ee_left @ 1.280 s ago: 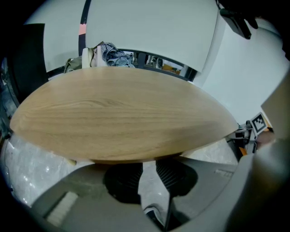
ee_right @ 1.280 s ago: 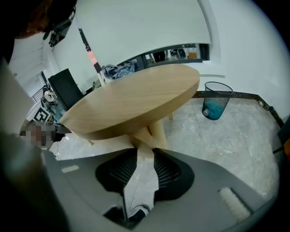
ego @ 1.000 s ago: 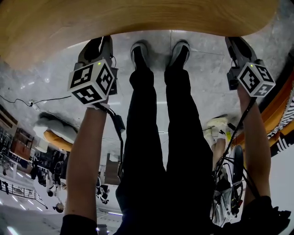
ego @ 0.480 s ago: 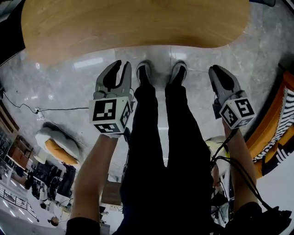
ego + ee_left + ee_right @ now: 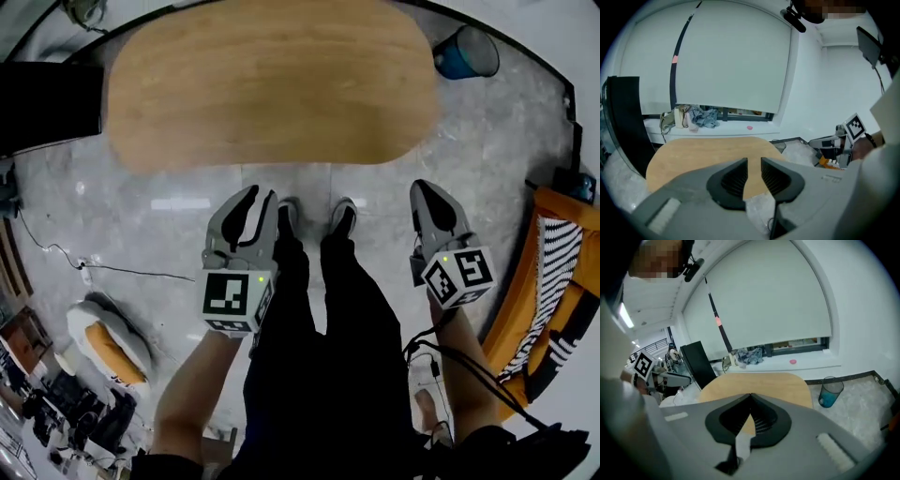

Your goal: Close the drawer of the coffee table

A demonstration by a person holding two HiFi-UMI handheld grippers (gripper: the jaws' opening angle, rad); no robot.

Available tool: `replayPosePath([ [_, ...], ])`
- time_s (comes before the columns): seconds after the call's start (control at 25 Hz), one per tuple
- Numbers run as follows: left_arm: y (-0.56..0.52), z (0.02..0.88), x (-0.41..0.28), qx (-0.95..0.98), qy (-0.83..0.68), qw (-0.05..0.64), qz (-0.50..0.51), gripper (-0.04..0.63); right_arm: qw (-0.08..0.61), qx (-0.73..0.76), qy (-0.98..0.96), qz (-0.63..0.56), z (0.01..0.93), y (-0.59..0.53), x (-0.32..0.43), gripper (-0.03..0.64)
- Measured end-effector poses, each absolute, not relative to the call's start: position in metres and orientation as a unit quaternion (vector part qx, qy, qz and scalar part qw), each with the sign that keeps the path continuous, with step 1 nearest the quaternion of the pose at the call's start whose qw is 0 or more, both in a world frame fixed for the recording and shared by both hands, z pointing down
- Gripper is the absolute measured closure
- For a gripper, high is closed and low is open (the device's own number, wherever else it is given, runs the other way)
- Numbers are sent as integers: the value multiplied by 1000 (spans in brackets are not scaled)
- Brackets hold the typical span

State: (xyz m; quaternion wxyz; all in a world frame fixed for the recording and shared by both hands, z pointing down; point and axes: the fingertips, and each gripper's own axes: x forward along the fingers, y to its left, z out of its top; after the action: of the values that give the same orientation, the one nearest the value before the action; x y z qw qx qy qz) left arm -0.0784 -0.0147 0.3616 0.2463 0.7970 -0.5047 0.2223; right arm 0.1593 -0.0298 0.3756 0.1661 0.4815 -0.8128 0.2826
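Note:
The coffee table (image 5: 272, 84) shows only its oval wooden top from above; no drawer can be seen in any view. My left gripper (image 5: 261, 199) hangs over the floor short of the table's near edge, beside the person's left shoe. Its jaws stand a little apart with nothing between them, as the left gripper view (image 5: 753, 161) confirms, with the table top (image 5: 708, 150) beyond. My right gripper (image 5: 424, 191) hovers to the right of the legs. Its jaws have just been closing and now meet tip to tip (image 5: 751, 395), empty.
A blue bin (image 5: 466, 52) stands at the table's far right corner. At the left edge stands a black cabinet (image 5: 47, 103), and an orange striped seat (image 5: 553, 281) is at the right. A thin cable (image 5: 56, 253) crosses the marble floor. The person's shoes (image 5: 342, 217) stand before the table.
Both grippers have risen and drawn back from the table's near edge. The whole table top now shows, smaller and farther off. The right jaws have closed.

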Motion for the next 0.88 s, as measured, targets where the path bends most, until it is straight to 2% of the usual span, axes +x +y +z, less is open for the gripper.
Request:
replayPosePath([
  [0.12,-16,298,-65,810,-493,237,211,497,135,469,-834,256,308,-29,148,615],
  [0.32,-34,186,-60,836,-495,166,170,497,93,457,-864,190,211,-39,120,615],
  [0.48,-32,112,-52,848,-496,134,130,497,57,466,-866,172,141,-40,110,615],
  [0.88,-19,40,-61,871,-475,96,85,497,3,517,-849,108,38,-16,120,615],
])
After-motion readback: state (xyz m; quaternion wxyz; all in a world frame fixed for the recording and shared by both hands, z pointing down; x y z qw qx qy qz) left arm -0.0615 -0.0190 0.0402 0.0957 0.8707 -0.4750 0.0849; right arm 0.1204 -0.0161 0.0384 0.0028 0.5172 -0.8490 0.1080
